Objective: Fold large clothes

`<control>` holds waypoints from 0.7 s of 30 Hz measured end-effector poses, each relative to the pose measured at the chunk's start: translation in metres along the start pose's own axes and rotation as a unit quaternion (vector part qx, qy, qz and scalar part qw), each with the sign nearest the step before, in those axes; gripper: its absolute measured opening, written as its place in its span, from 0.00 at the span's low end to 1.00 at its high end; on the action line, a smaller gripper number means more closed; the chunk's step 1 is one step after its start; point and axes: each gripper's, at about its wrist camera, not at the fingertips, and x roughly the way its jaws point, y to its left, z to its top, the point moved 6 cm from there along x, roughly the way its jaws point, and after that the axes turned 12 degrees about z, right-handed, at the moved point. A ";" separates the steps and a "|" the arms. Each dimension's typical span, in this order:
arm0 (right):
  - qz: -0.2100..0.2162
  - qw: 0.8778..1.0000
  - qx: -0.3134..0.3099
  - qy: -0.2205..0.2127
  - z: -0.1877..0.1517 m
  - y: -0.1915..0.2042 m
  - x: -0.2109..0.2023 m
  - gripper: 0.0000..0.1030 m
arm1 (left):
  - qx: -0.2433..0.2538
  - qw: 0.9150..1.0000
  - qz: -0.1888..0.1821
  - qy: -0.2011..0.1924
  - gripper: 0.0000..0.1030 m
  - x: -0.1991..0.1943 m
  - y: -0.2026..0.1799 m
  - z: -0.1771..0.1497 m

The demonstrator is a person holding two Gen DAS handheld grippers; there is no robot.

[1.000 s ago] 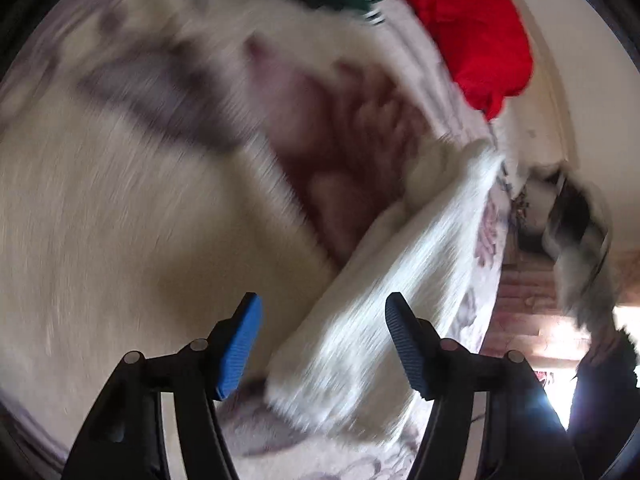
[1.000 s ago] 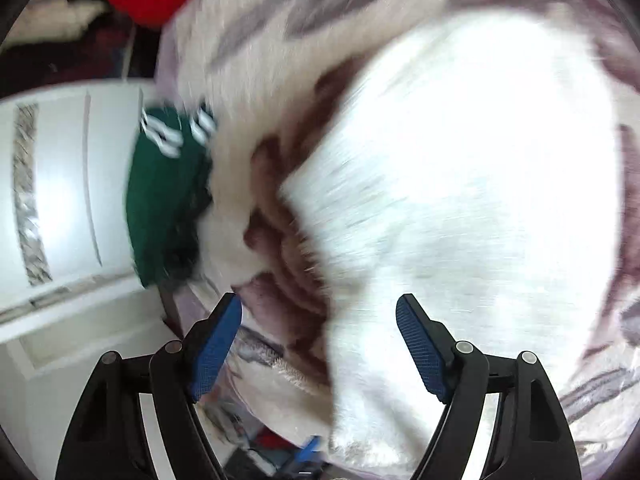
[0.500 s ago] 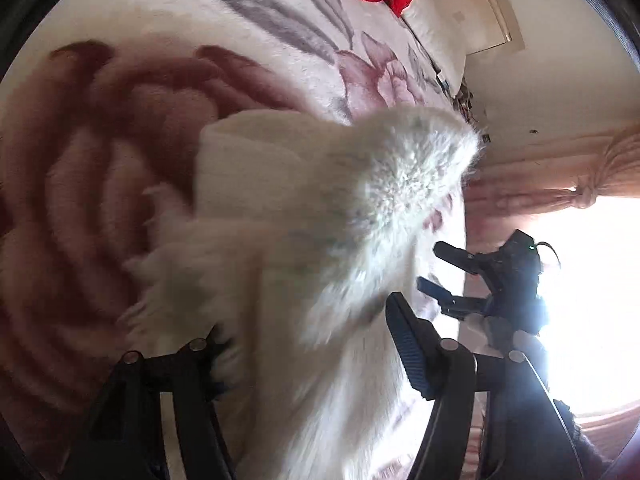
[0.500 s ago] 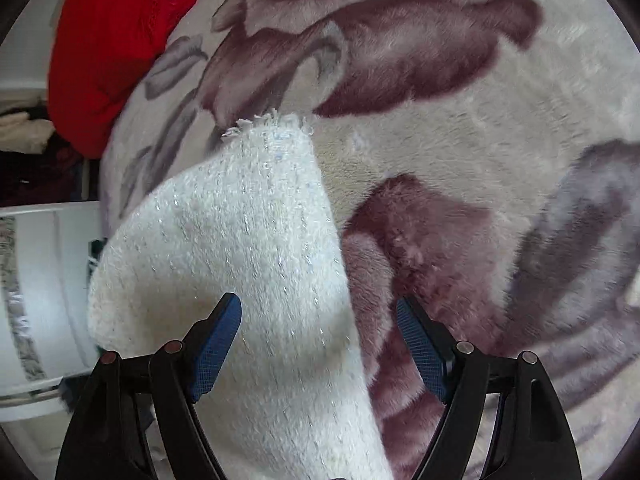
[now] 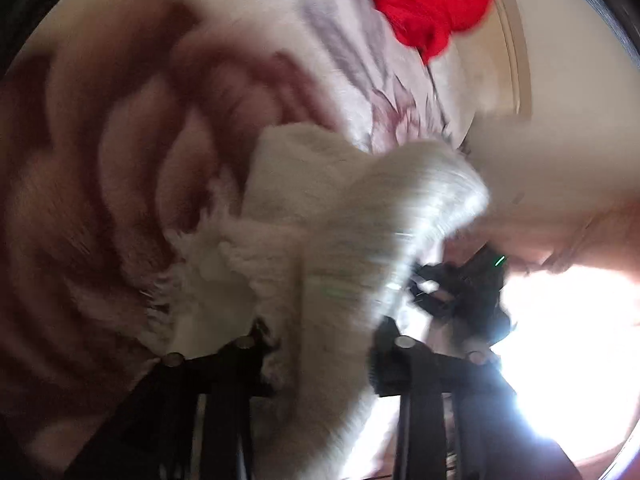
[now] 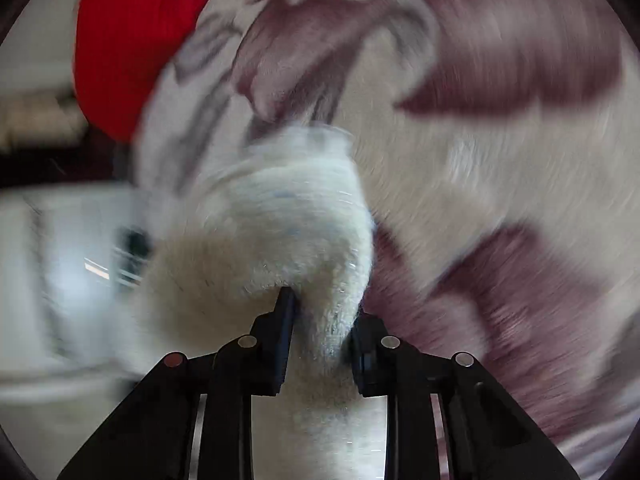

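Observation:
A fluffy white sweater (image 5: 344, 216) is bunched over a plush blanket with big maroon roses (image 5: 100, 200). My left gripper (image 5: 320, 356) is shut on a fold of the sweater, which hides its pads. In the right wrist view my right gripper (image 6: 320, 332) is shut on another thick fold of the white sweater (image 6: 280, 232), lifted off the blanket (image 6: 500, 180). The right gripper also shows in the left wrist view (image 5: 460, 288), just beyond the raised sweater edge. Both views are motion blurred.
A red garment (image 5: 432, 4) lies at the far end of the blanket; it also shows in the right wrist view (image 6: 132, 40). White furniture (image 6: 52, 248) stands beside the bed at left. A bright window (image 5: 568, 352) glares at lower right.
Both grippers went from open to shut on folds of the white sweater. The sweater edge is now gathered and lifted between them. Both cameras are swinging.

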 end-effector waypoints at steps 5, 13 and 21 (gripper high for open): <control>0.012 0.999 -0.004 -0.039 -0.010 0.029 -0.039 0.32 | 0.092 0.988 0.097 -0.071 0.30 -0.041 -0.042 0.011; 0.081 0.994 -0.030 0.069 0.001 0.095 0.057 0.32 | 0.041 0.984 0.166 -0.048 0.29 0.023 0.000 0.059; -0.037 0.990 -0.068 0.117 0.003 0.100 0.126 0.32 | -0.016 0.993 0.114 -0.001 0.33 0.039 0.036 0.060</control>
